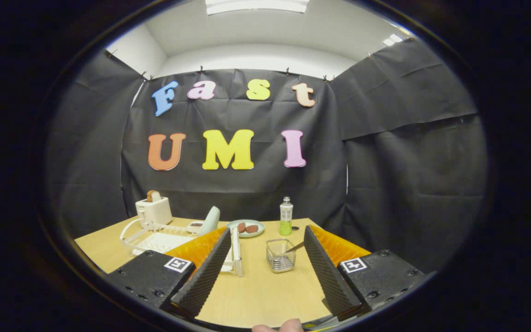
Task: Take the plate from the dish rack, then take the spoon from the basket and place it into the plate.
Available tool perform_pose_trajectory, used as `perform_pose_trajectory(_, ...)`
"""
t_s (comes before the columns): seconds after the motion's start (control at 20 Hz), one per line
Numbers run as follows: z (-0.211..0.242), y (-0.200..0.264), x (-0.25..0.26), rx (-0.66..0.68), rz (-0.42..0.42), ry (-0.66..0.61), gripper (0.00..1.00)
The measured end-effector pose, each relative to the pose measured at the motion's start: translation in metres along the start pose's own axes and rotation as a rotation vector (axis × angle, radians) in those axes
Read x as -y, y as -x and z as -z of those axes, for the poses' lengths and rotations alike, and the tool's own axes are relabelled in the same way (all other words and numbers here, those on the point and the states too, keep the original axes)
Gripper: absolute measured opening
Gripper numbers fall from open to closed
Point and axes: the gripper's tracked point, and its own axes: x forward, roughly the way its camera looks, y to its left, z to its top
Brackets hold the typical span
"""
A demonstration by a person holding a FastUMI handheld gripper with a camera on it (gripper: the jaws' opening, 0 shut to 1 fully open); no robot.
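My tongs (265,258) spread, empty. Steer to plate (210,220) upright in dish rack (155,240), 10 o'clock; pinch its rim squarely.

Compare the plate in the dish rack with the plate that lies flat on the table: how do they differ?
The plate in the dish rack stands on its edge, pale and bare; the flat plate lies on the table and holds two brown pieces of food. The rack's plate is beside the toaster, the flat one beside the bottle. Both lie beyond the open gripper.
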Motion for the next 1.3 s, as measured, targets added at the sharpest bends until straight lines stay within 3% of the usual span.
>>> perform_pose_trajectory(0.8,0.000,-0.043,-0.058,-0.052,-0.092,-0.014,1.00)
perform_pose_trajectory(1.3,0.002,-0.122,-0.125,-0.117,-0.151,0.013,1.00)
